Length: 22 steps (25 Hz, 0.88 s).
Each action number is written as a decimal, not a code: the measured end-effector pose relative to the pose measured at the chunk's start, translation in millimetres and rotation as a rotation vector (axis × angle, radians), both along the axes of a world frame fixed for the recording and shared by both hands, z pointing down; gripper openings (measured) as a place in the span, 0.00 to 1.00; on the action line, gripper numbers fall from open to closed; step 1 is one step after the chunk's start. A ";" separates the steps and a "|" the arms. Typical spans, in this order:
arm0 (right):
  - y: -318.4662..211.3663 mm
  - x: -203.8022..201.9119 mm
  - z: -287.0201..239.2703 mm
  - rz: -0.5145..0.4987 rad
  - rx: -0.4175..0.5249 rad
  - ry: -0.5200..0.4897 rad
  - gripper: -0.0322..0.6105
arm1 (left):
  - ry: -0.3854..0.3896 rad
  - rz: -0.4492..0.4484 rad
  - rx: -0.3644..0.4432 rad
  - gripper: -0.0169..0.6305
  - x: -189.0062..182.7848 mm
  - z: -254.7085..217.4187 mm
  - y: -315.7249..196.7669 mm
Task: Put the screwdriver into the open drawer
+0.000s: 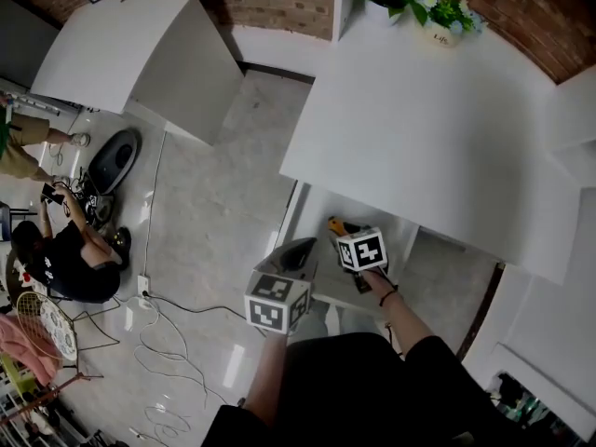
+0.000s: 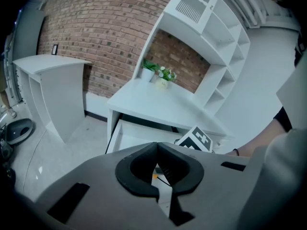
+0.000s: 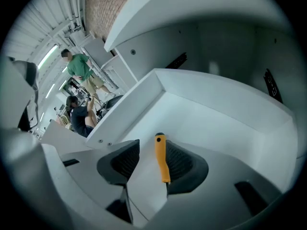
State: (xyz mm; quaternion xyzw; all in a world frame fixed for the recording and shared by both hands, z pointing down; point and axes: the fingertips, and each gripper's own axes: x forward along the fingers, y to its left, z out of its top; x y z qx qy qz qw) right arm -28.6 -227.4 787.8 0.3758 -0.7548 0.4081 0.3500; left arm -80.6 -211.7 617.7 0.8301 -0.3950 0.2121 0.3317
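Observation:
The screwdriver [image 3: 162, 159], with an orange handle, lies on the floor of the open white drawer [image 3: 216, 123]. My right gripper [image 3: 149, 152] hangs over it, open. The handle sits between the jaws close to the right pad [image 3: 182, 164], and neither pad presses on it. In the head view the screwdriver [image 1: 335, 225] shows as an orange spot in the drawer [image 1: 296, 214] under the white desk [image 1: 419, 128], just beyond my right gripper [image 1: 343, 236]. My left gripper [image 1: 303, 247] hovers at the drawer's left front. Its jaws [image 2: 156, 147] are shut with nothing between them.
Potted plants [image 1: 419, 3] stand at the back of the desk. A white stand [image 1: 130, 45] is at the far left, and a shelf unit [image 2: 216, 56] rises on the right. A person [image 1: 65, 259] sits on the floor at the left beside loose cables [image 1: 158, 343].

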 end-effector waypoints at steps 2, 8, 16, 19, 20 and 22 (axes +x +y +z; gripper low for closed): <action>9.5 -0.1 -13.2 -0.021 -0.019 -0.041 0.28 | 0.001 0.004 0.011 0.04 -0.7 -11.1 6.1; 11.7 5.4 -59.3 -0.059 0.032 -0.116 0.12 | 0.030 -0.010 0.113 0.04 -4.1 -42.2 -0.7; 16.7 12.5 -170.4 -0.021 0.224 -0.319 0.09 | 0.044 0.034 0.232 0.04 -1.3 -91.8 -1.3; 17.1 19.8 -219.8 0.000 0.314 -0.400 0.08 | 0.038 0.055 0.287 0.04 0.2 -111.3 -2.4; 17.1 22.7 -234.8 0.008 0.343 -0.420 0.08 | 0.037 0.061 0.305 0.04 0.6 -117.2 -2.7; 16.6 29.2 -263.0 0.022 0.399 -0.447 0.08 | 0.042 0.070 0.340 0.04 1.9 -128.7 -3.0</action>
